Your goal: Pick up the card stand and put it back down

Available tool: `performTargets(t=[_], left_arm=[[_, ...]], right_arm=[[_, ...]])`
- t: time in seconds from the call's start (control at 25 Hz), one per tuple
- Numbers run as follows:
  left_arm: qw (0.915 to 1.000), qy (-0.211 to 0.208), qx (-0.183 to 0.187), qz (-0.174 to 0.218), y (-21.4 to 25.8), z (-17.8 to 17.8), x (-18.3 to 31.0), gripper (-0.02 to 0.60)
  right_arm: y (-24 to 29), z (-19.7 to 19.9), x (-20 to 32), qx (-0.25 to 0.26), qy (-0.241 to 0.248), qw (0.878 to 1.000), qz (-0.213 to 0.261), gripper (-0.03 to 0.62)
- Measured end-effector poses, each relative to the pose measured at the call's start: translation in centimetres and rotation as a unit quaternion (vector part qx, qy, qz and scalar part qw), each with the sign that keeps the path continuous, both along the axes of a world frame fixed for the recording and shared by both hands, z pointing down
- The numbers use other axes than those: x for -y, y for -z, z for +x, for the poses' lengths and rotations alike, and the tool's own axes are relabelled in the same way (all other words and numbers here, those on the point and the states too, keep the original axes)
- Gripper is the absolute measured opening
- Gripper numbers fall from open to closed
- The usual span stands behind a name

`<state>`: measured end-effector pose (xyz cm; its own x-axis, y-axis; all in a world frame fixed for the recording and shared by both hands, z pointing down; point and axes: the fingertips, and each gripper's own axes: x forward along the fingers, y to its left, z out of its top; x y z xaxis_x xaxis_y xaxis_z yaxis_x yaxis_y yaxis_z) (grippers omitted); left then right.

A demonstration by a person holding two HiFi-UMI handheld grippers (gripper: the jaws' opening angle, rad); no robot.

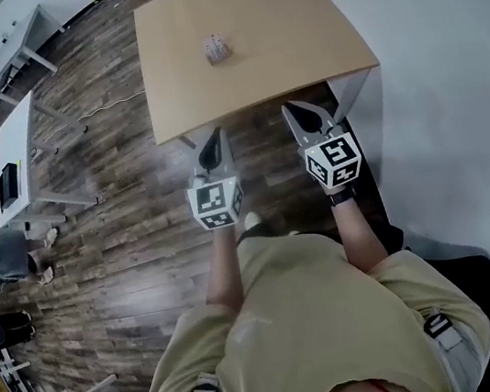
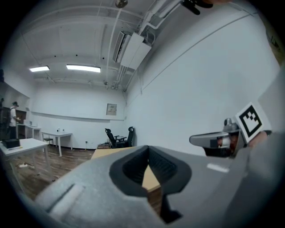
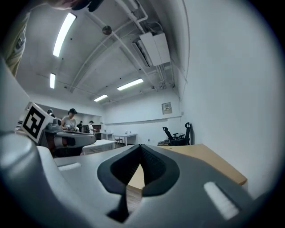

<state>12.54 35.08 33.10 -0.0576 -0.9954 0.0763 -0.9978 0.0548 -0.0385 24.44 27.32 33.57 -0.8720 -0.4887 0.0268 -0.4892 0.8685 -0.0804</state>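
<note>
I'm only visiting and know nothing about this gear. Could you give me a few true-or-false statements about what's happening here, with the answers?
1. The card stand sits on the wooden table. True.
2. The left gripper is holding the card stand. False: its jaws are shut on nothing, and the stand sits apart from it on the table.
3. The right gripper has its jaws wide open. False: they are shut, with nothing between them.
4. Both grippers are by the table's near edge, well short of the stand. True.
5. The floor is grey carpet. False: it is brown wooden planks.
</note>
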Motion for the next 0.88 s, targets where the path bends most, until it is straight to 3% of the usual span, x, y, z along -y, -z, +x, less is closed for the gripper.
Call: performTargets(t=[0.32, 0.64, 0.88], left_arm=[[0.9998, 0.016, -0.015, 0.0, -1.6, -4.9, 2.8, 0.002], [0.9986, 0.002, -0.043, 0.03, -1.5, -11.1, 12.4, 0.002], [0.9983, -0.028, -0.04, 0.031, -0.2, -15.8, 18.9, 0.002]], right_arm=[[-2.6, -4.3, 2.7, -0.025, 0.002, 0.999, -0.023, 0.006], [-2.9, -9.3, 9.9, -0.051, 0.0, 0.999, -0.015, 0.006], [-1.1, -16.6, 16.5, -0.049, 0.011, 0.999, -0.017, 0.006]])
